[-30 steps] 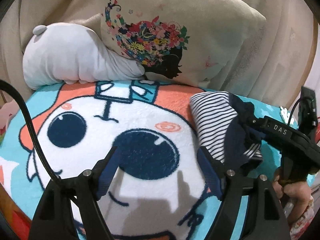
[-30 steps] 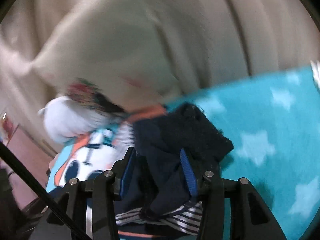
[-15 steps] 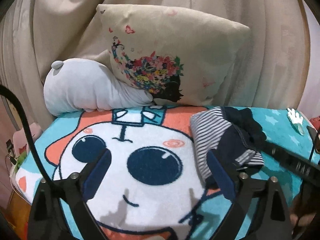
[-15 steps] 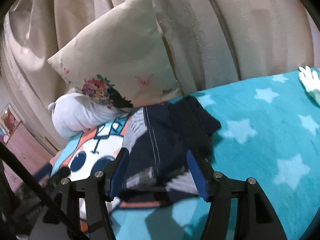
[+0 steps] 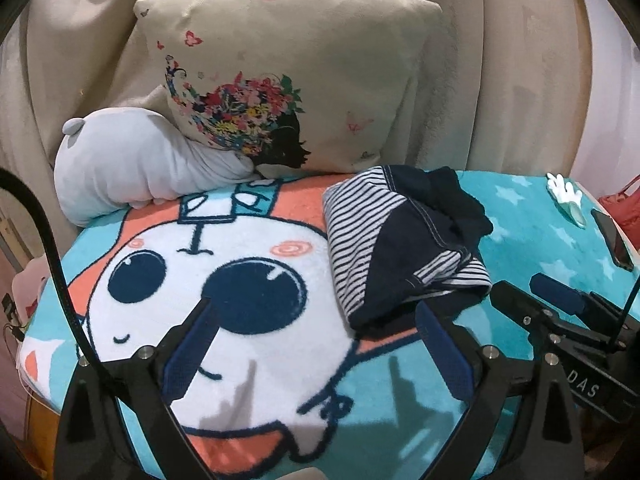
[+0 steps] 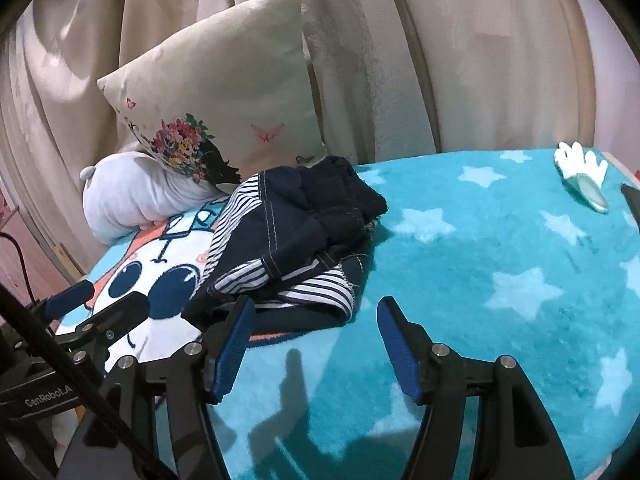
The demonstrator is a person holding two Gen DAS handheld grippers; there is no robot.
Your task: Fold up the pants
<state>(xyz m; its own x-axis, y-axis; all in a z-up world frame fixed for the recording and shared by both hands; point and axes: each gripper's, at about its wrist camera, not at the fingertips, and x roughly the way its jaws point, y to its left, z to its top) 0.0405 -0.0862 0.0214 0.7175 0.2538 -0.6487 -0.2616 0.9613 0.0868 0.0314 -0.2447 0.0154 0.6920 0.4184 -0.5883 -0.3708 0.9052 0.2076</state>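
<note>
The pants (image 5: 404, 240) are a small folded bundle of navy and navy-white striped cloth, lying on the cartoon blanket (image 5: 248, 264) right of centre. They also show in the right wrist view (image 6: 296, 240), just beyond the fingertips. My left gripper (image 5: 316, 344) is open and empty, held above the blanket short of the bundle's near edge. My right gripper (image 6: 314, 336) is open and empty, pulled back from the bundle. The right gripper also shows in the left wrist view (image 5: 560, 312), low at the right.
A floral cushion (image 5: 288, 80) and a pale grey plush (image 5: 132, 164) lean on the beige curtain at the back. A white glove-shaped item (image 6: 584, 172) and a dark phone (image 5: 614, 240) lie at the blanket's (image 6: 500, 264) right edge.
My right gripper let go of the pants, opened and drew back; the bundle now rests on the blanket. My left gripper also pulled back and up.
</note>
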